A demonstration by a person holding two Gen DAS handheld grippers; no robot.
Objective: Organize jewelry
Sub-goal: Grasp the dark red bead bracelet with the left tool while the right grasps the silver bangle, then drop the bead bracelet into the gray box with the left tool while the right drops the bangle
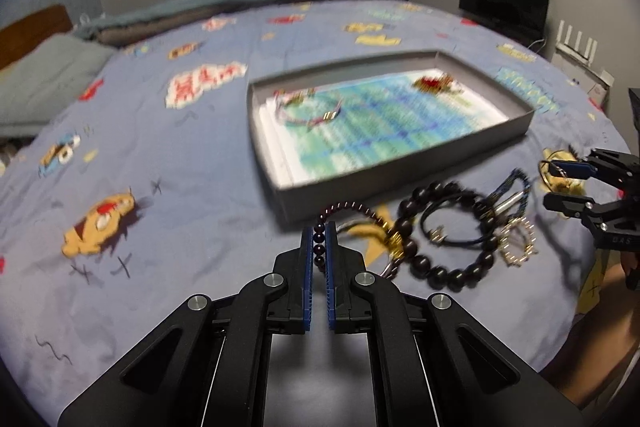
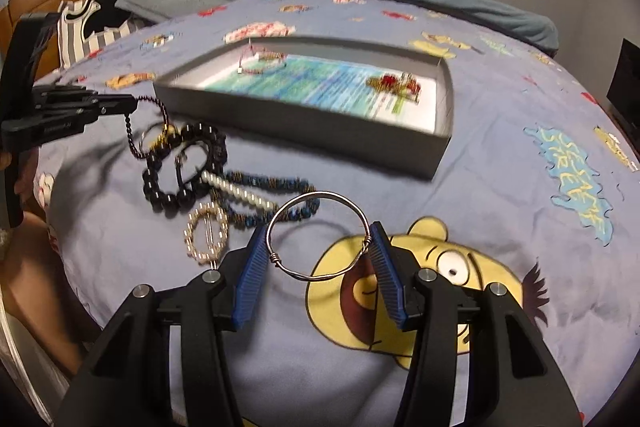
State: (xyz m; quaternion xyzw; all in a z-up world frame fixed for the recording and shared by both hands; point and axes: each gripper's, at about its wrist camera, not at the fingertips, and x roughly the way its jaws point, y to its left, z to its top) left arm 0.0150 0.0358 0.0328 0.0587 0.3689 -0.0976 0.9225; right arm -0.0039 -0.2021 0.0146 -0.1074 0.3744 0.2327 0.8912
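- Left wrist view blurs the grey box (image 1: pixel 404 183) contents (two small pieces, hard to identify).
- Left gripper (image 1: pixel 319 227) clamps the dark red bead bracelet (image 1: pixel 352 207), just beside the box's near wall.
- Right gripper (image 2: pixel 318 239) pinches the wire bangle (image 2: pixel 316 235) above the bedspread (image 2: pixel 500 195).
- Black bead bracelet (image 2: pixel 176 163) and pearl pieces crowd between them.

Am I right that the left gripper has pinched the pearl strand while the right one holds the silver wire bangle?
Not quite. The left gripper is shut on the dark red bead bracelet, as the left wrist view shows; the pearl strand lies untouched on the bedspread. The right gripper does hold the silver wire bangle.
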